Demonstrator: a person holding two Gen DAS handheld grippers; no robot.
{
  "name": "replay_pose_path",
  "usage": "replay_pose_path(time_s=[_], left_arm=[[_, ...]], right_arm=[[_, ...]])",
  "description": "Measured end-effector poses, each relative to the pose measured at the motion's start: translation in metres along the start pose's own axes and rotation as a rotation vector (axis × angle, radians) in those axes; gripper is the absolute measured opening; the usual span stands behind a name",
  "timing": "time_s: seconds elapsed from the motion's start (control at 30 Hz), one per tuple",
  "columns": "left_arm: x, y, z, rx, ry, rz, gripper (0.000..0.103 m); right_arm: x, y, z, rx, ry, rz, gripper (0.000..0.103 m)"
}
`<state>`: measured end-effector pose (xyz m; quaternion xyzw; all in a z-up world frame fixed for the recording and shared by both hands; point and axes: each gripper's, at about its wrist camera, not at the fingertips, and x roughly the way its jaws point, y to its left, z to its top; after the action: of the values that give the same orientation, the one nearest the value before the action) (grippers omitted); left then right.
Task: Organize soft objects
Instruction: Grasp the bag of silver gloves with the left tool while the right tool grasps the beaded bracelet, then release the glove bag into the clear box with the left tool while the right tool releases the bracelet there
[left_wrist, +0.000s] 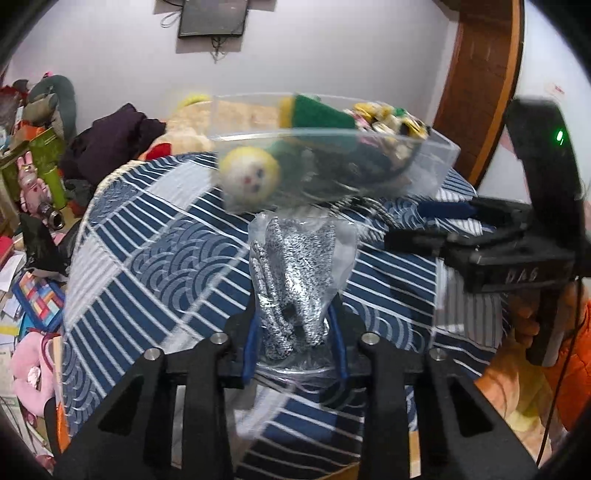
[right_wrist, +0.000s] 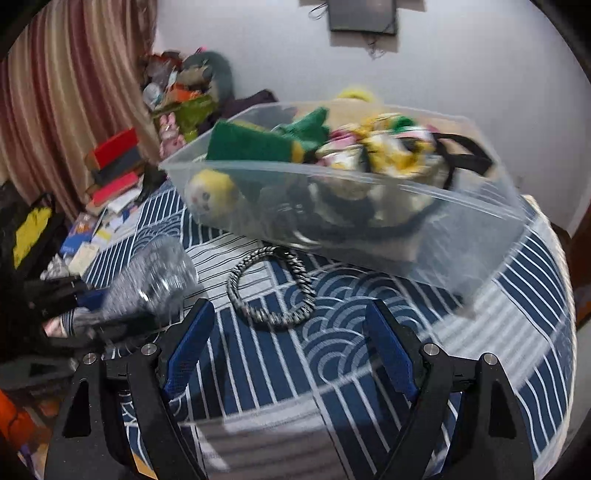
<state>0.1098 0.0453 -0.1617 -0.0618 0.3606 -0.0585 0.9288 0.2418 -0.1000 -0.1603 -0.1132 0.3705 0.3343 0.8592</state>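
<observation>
Silver knit in clear bag (left_wrist: 291, 291): centre of the left view, pinched between the left gripper (left_wrist: 295, 343) blue pads.
Right gripper (right_wrist: 291, 354): jaws spread wide, nothing between them.
Clear bin (right_wrist: 480, 236): upper middle, full of soft toys.
Braided loop (right_wrist: 271, 286): on the blue patterned cloth (right_wrist: 351, 350), below the bin.

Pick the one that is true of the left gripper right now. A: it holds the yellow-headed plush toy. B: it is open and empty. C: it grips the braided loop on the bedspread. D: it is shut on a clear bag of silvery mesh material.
D: the left gripper has its blue pads pressed on both sides of the clear bag of silvery mesh, while the braided loop lies on the bedspread.
</observation>
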Motion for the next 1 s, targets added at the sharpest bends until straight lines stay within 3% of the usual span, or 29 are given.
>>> replay_pose_path(time_s=[0.1,0.2,0.23,0.33,0.4,0.7,1.0], left_arm=[[-0.007,0.012,0.005,-0.022,-0.021,0.013,0.03],[-0.013,0.019,0.011,-0.035,-0.046,0.024,0.03],[-0.016,0.02,0.014,-0.038,-0.054,0.026,0.03],[-0.019,0.019,0.024,-0.042,-0.084,0.029,0.03],[-0.022,0.017,0.029,-0.039,-0.106,0.033,0.03],[-0.038,0.005,0.069,0.016,-0.214,0.059,0.03],[-0.03,-0.002,0.117,0.048,-0.269,0.063,0.03]], right_arm=[[0.012,0.006,0.002,-0.04,0.034,-0.008,0.075],[0.017,0.012,0.004,-0.084,0.047,-0.037,0.057],[0.018,0.013,0.005,-0.098,0.05,-0.038,0.045],[0.016,0.013,0.003,-0.109,0.043,-0.036,0.022],[0.013,0.011,0.0,-0.101,0.036,-0.028,0.012],[-0.036,0.007,-0.004,-0.084,-0.094,-0.01,0.011],[-0.086,0.004,0.036,-0.054,-0.279,-0.034,0.012]])
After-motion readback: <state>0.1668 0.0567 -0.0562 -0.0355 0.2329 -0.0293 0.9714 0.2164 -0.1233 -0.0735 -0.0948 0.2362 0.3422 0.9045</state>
